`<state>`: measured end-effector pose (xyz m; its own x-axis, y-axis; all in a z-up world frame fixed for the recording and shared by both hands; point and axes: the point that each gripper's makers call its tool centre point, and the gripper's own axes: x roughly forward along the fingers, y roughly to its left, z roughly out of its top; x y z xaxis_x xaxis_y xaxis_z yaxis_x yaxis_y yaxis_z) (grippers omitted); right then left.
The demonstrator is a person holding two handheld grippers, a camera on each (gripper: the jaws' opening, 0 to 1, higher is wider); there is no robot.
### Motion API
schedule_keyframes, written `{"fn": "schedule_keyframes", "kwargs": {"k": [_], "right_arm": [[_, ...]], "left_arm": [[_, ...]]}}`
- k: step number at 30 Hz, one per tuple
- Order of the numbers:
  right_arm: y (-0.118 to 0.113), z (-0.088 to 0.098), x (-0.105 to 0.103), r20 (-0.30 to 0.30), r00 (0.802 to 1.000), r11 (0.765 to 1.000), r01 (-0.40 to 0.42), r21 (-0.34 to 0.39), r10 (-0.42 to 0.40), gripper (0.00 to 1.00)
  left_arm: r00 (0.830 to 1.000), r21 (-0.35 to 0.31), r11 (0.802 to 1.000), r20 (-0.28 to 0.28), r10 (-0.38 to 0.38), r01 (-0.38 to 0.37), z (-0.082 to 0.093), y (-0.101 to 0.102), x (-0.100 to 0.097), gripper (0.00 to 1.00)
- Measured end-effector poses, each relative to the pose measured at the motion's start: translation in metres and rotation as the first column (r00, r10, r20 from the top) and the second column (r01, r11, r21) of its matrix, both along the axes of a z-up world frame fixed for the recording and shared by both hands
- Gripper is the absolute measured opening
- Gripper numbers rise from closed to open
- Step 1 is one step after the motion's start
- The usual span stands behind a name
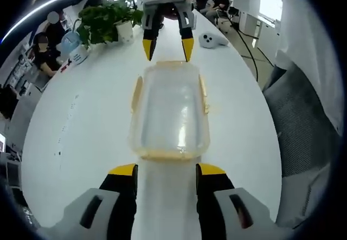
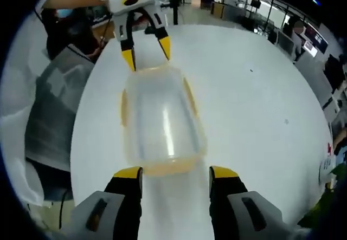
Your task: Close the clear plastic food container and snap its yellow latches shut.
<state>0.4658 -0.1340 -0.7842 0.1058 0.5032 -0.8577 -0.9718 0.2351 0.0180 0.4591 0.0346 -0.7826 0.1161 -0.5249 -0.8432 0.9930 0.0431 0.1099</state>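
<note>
A clear plastic food container (image 1: 169, 110) with yellow latches lies lengthwise on the white table (image 1: 81, 121), its lid resting on top. The side latches (image 1: 135, 93) seem to flare outward. My left gripper (image 1: 167, 170) stands open just short of the container's near end, one jaw to each side of the yellow end latch. At the far end my right gripper (image 1: 168, 49) is open too, tips pointing down at the rim. In the right gripper view the same container (image 2: 160, 121) lies between my right gripper (image 2: 176, 173) and the left gripper (image 2: 146, 54).
A potted plant (image 1: 108, 20), a blue object (image 1: 70, 42) and a white controller-like object (image 1: 212, 39) sit at the table's far end. Grey chairs (image 1: 303, 121) (image 2: 54, 104) stand along the table's edge. People sit in the background.
</note>
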Motion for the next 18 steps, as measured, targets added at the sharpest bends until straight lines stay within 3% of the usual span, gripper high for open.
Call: {"fn": "schedule_keyframes", "kwargs": {"k": [2,5,12,16,18], "right_arm": [[0.002,0.003,0.001,-0.02,0.999,0.999,0.027,0.016,-0.027,0.49],[0.002,0.005,0.004,-0.014,0.999,0.999,0.043,0.016,-0.043,0.49],[0.006,0.004,0.005,-0.061,0.987,0.988,0.153,0.028,-0.151,0.51],[0.006,0.001,0.005,-0.098,0.967,0.971,0.236,0.02,-0.233,0.51],[0.004,0.001,0.006,-0.122,0.946,0.953,0.303,0.009,-0.299,0.51]], "left_arm": [[1.0,0.008,1.0,-0.008,0.004,-0.004,0.001,0.0,-0.002,0.37],[1.0,0.006,1.0,0.0,0.028,-0.028,0.003,-0.001,0.0,0.38],[0.986,-0.015,0.987,-0.049,0.161,-0.162,0.004,0.0,0.007,0.38],[0.965,-0.033,0.967,-0.079,0.248,-0.251,0.007,-0.001,0.011,0.39],[0.952,-0.026,0.954,-0.078,0.297,-0.299,0.007,0.002,0.016,0.4]]}}
